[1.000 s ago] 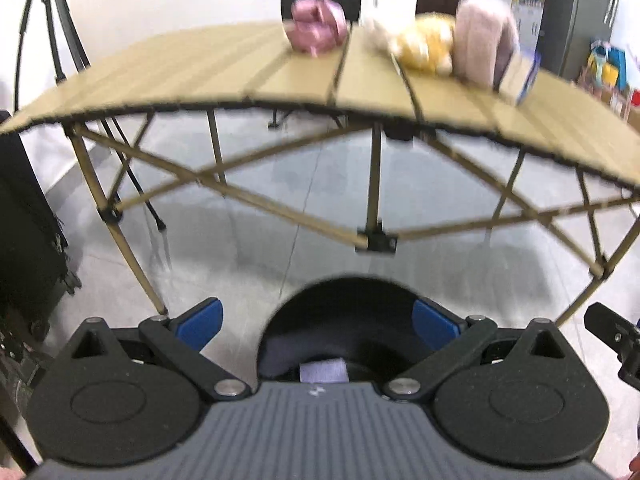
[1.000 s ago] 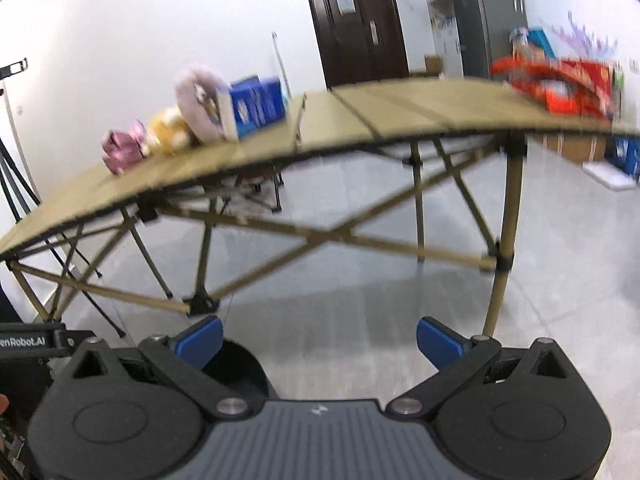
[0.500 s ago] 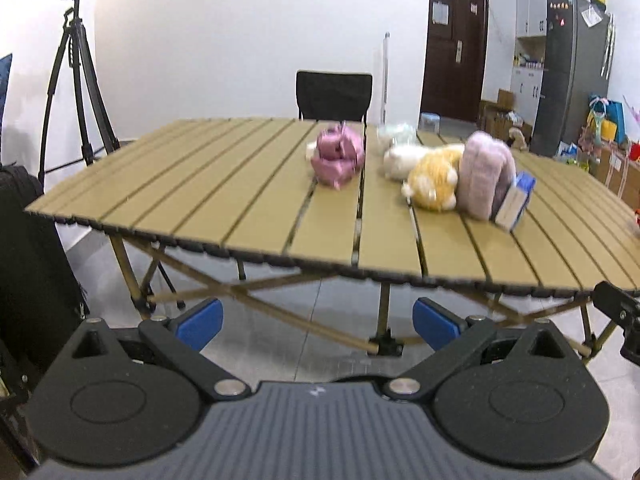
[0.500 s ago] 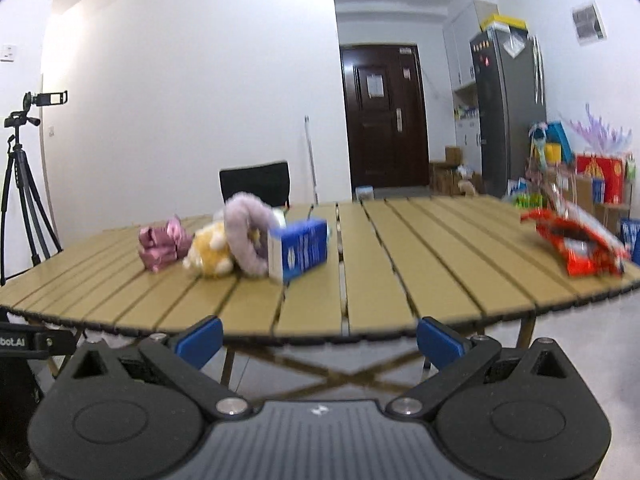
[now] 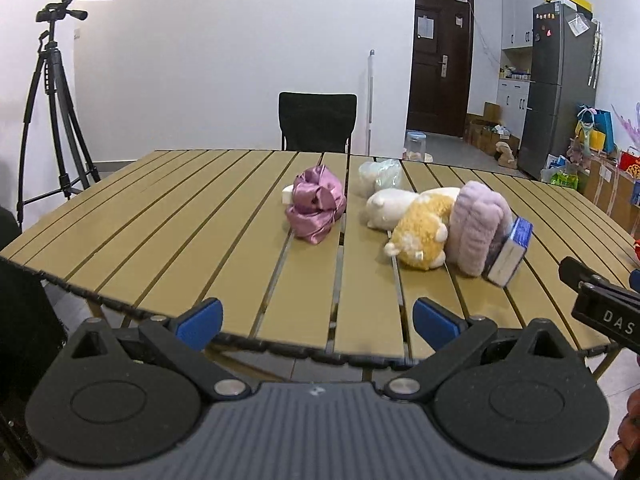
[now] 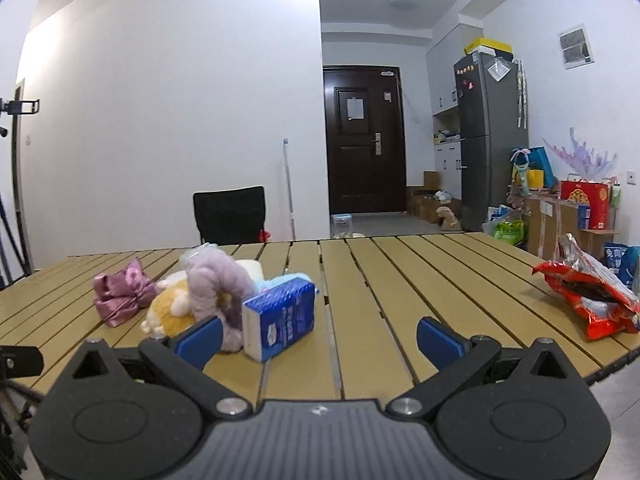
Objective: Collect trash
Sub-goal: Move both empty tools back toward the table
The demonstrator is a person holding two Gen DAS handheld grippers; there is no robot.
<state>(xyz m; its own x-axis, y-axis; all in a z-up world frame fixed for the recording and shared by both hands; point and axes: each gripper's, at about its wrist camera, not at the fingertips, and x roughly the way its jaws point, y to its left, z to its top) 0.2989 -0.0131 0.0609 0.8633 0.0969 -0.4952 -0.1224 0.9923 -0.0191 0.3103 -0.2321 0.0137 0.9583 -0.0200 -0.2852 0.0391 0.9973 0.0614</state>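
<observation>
Both grippers, left (image 5: 314,316) and right (image 6: 318,334), are hovering released and empty at the table's (image 6: 400,280) near edge. The red wrapper (image 6: 588,300) is lying at the right edge. Risk: grabbing the blue box (image 6: 280,318) or plush toys (image 5: 420,230) as trash.

Light: even, soft indoor light; a ceiling lamp (image 6: 401,1) glows at top centre of the right view.
Bright patch: wall at upper left of the right view.
Shadows: faint, short, under things on the table (image 5: 200,216).
Sharpness: both views crisp, no blur.
Distortion: fisheye bending, dark corners.
</observation>
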